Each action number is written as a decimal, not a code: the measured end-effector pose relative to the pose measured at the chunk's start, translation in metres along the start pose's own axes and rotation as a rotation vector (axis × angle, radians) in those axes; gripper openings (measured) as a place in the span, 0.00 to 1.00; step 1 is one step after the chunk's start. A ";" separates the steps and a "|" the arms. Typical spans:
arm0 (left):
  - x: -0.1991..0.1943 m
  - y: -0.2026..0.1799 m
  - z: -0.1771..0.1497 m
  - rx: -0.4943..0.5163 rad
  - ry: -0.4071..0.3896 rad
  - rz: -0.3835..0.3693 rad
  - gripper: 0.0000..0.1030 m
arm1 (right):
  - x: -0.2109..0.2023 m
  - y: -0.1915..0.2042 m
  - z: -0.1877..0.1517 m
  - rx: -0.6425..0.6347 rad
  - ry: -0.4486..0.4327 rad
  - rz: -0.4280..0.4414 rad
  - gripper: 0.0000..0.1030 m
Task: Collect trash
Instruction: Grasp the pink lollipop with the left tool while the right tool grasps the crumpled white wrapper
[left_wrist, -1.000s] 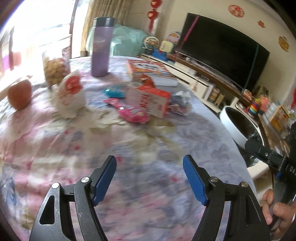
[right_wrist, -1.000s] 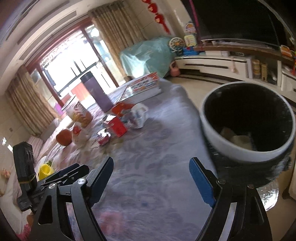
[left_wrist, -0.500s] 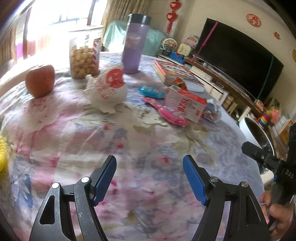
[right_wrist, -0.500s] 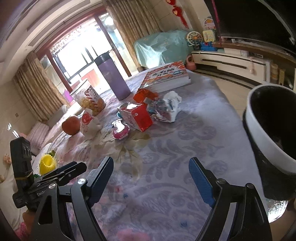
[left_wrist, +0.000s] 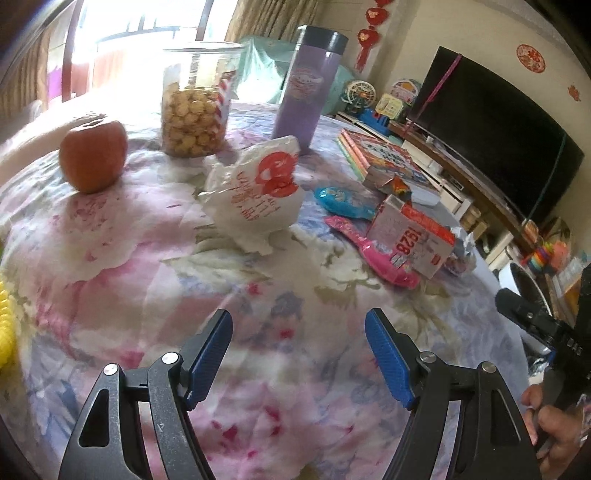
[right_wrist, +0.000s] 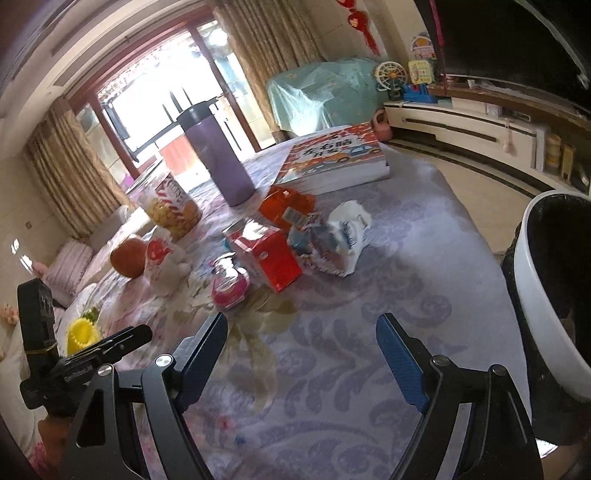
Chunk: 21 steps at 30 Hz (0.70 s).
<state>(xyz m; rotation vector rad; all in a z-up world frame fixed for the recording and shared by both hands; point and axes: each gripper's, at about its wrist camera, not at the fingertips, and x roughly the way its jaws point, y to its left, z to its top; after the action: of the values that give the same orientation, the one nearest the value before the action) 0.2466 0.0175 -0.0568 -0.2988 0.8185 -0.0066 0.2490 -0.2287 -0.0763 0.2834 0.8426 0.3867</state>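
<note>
The flowered tablecloth (left_wrist: 110, 258) fills more view — trash bin (right_wrist: 546, 317) slid aside; both grippers (left_wrist: 299, 350) (right_wrist: 301, 354) gape, empty.

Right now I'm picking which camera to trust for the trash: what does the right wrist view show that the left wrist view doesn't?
Only the right wrist view: inside the white-rimmed bin and the crumpled white-and-blue wrapper. Only the left wrist view: the blue wrapper and the print on the white bag. Both share the red carton, pink wrapper, apple and purple flask.
</note>
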 end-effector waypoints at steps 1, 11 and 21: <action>0.003 -0.005 0.002 0.007 0.000 -0.005 0.72 | 0.001 -0.004 0.003 0.009 -0.003 -0.005 0.78; 0.045 -0.056 0.021 0.065 0.029 -0.049 0.73 | 0.027 -0.030 0.032 0.060 0.017 -0.006 0.57; 0.095 -0.070 0.036 0.059 0.064 0.019 0.71 | 0.064 -0.041 0.047 0.080 0.063 0.022 0.56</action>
<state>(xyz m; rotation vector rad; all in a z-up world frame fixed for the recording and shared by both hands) 0.3450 -0.0517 -0.0833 -0.2359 0.8829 -0.0224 0.3327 -0.2419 -0.1048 0.3569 0.9184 0.3846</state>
